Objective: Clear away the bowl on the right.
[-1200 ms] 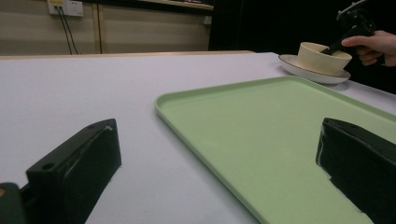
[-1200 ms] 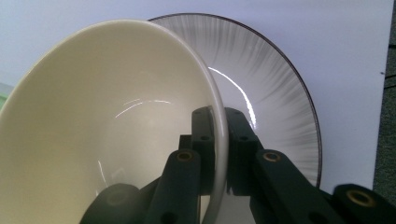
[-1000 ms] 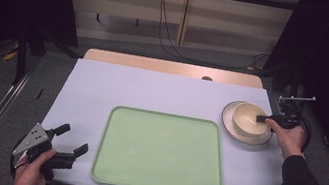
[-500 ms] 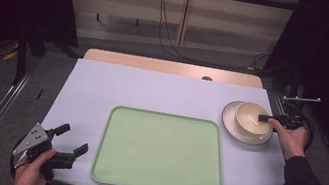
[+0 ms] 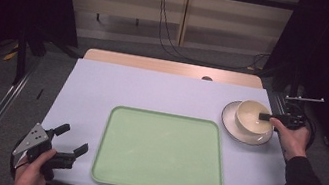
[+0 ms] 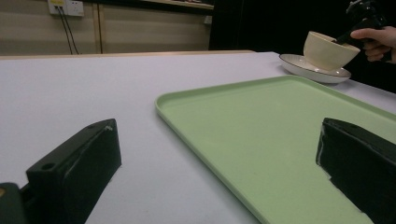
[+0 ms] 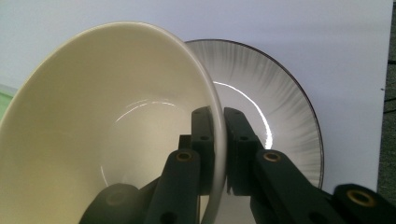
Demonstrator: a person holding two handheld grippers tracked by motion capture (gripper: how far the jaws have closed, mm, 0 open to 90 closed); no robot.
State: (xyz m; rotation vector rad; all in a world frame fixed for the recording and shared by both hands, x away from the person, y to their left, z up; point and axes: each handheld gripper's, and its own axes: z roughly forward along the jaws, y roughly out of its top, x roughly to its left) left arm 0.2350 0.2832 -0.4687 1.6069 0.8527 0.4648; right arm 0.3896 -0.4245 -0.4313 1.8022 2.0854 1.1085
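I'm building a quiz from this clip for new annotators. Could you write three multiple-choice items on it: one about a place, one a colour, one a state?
1. Where is the bowl?
A. on the tray
B. over the plate
C. on the floor

2. What colour is the tray?
A. green
B. red
C. blue

3. How is the right gripper?
A. open in the air
B. lying on the tray
C. shut on the bowl

Answers: 1 B, the bowl sits tilted above the plate; 2 A, pale green; 3 C, its jaws pinch the bowl's rim.
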